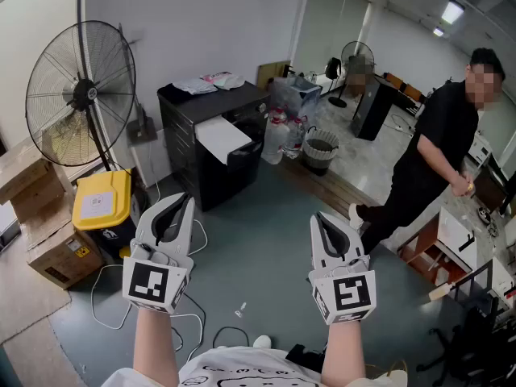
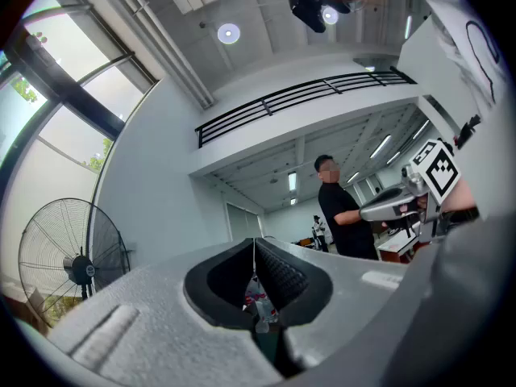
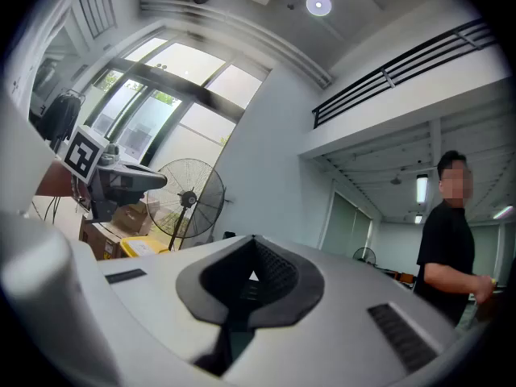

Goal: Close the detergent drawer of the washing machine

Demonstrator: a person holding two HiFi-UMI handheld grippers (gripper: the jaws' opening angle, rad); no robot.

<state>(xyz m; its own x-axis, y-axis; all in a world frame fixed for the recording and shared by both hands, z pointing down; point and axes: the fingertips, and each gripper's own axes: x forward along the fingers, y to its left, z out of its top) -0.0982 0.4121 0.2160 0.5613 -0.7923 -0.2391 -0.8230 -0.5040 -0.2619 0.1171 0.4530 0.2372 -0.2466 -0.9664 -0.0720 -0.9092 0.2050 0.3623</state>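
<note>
No washing machine or detergent drawer shows in any view. In the head view my left gripper (image 1: 182, 201) and right gripper (image 1: 319, 217) are held side by side over the grey floor, pointing away from me, with nothing in either. The left gripper view shows its jaws (image 2: 255, 247) meeting at the tip, shut and empty, with the right gripper (image 2: 364, 211) at its right. The right gripper's jaws (image 3: 253, 245) also stand shut and empty, and the left gripper (image 3: 164, 182) shows at the left of that view.
A black cabinet (image 1: 211, 127) with a white panel stands ahead. A standing fan (image 1: 81, 95), a yellow bin (image 1: 103, 201) and cardboard boxes (image 1: 44, 240) are at the left. A person in black (image 1: 427, 164) stands at the right. Cables (image 1: 113, 301) lie on the floor.
</note>
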